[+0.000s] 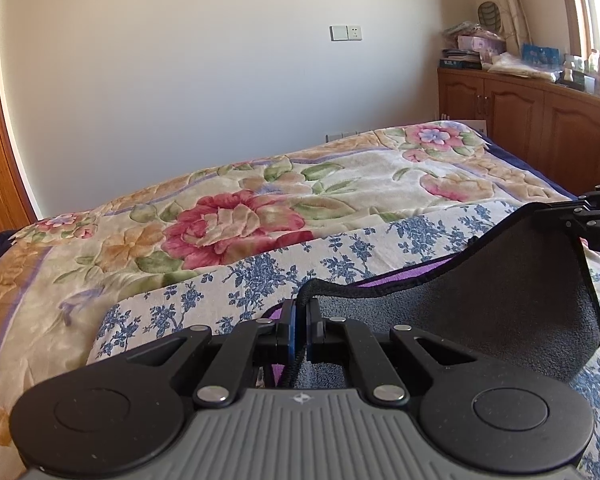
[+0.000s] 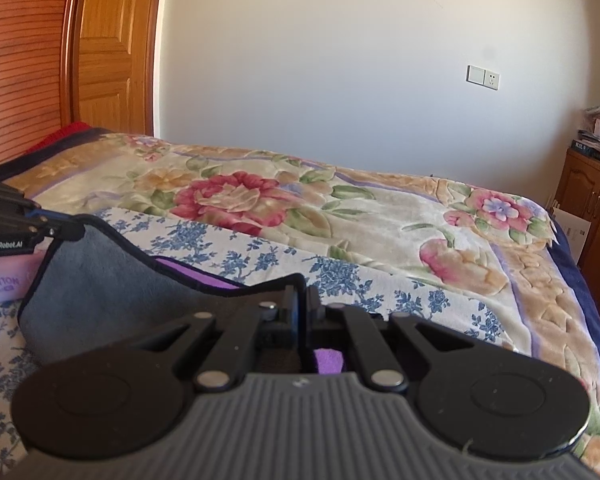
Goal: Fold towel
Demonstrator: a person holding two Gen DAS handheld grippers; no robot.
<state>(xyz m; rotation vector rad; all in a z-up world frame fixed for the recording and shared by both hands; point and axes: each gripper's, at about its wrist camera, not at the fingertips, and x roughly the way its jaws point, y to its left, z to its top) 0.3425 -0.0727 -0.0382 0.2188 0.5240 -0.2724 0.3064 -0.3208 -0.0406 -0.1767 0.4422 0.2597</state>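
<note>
The towel [image 1: 512,292] is grey on one side and purple on the other, with a black hem. It hangs in a sagging span between my two grippers above a blue-flowered sheet [image 1: 260,276]. My left gripper [image 1: 300,312] is shut on one corner of the hem. My right gripper [image 2: 303,300] is shut on the other corner. The towel's grey face [image 2: 100,280] shows in the right wrist view, with a purple strip [image 2: 188,270] behind it. Each gripper shows at the edge of the other's view: the right [image 1: 580,210], the left [image 2: 60,226].
A floral plush blanket [image 1: 240,220] covers the bed beyond the sheet. A wooden cabinet [image 1: 540,128] with clutter on top stands at the right. A wooden door [image 2: 112,48] is at the left. A pack marked COTTON [image 2: 4,286] lies by the towel.
</note>
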